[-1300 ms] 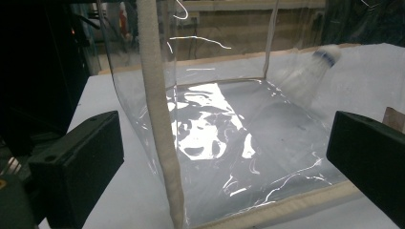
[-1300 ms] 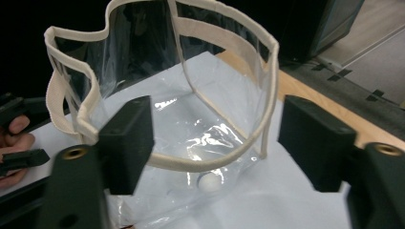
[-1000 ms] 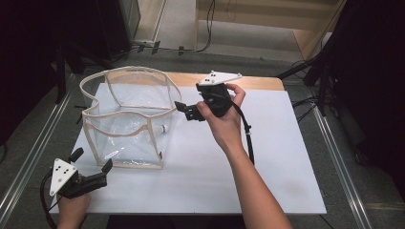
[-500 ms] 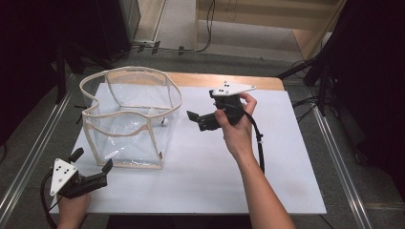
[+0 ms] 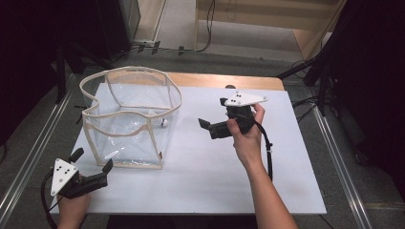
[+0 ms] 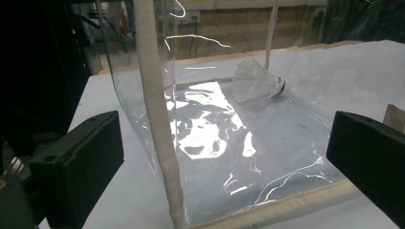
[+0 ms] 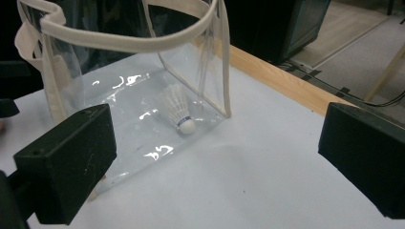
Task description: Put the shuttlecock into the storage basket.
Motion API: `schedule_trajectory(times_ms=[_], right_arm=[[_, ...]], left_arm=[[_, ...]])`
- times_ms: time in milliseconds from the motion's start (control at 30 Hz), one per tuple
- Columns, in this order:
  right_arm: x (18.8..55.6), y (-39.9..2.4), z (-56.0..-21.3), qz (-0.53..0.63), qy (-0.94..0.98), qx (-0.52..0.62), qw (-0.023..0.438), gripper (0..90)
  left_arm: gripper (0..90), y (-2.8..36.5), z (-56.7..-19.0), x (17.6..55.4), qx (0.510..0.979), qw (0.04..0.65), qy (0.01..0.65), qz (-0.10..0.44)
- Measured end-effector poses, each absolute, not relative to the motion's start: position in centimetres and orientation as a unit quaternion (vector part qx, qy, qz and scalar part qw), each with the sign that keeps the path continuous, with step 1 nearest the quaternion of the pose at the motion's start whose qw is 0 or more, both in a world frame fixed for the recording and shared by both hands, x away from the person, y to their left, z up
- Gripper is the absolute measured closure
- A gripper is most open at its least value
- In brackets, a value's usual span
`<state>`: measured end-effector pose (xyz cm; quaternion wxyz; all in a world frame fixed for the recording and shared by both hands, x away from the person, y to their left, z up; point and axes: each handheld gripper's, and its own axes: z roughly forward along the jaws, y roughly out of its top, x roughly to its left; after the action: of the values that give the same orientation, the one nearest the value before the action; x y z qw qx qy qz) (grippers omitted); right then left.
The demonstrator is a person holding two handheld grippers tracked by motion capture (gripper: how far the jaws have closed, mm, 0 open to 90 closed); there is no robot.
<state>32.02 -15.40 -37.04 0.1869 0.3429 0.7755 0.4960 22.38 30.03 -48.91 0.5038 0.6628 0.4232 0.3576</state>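
A clear plastic bag (image 5: 125, 139) with cream trim stands open on the left half of the white table (image 5: 191, 183). A white shuttlecock (image 5: 164, 122) lies on the bag's floor at its right corner, cork toward the right. My left gripper (image 5: 93, 160) rests at the table's near left corner, open, just short of the bag's front corner. In the left gripper view the bag's trim (image 6: 153, 95) stands between the jaws, with the shuttlecock (image 6: 255, 82) beyond. My right gripper (image 5: 212, 112) hovers right of the bag, open and empty. The right gripper view looks at the bag (image 7: 124, 43) and the shuttlecock (image 7: 177, 112).
A wooden strip (image 5: 224, 80) runs along the table's far edge. Metal rails (image 5: 341, 167) flank the table on both sides. Dark stands and cables sit on the floor behind. The right gripper's cable (image 5: 268, 152) trails beside the forearm.
My right gripper has drawn back to the right, away from the bag's opening, and come a little nearer. The left gripper and the bag have stayed put.
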Motion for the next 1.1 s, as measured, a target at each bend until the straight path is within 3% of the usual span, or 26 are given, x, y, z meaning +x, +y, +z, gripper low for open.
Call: schedule_trajectory(times_ms=[1100], right_arm=[[29.3,-21.6,-41.1,0.5,0.748,0.389,0.197,0.0]], left_arm=[[0.0,29.9,-48.9,22.4,0.664,0.501,0.422,0.36]])
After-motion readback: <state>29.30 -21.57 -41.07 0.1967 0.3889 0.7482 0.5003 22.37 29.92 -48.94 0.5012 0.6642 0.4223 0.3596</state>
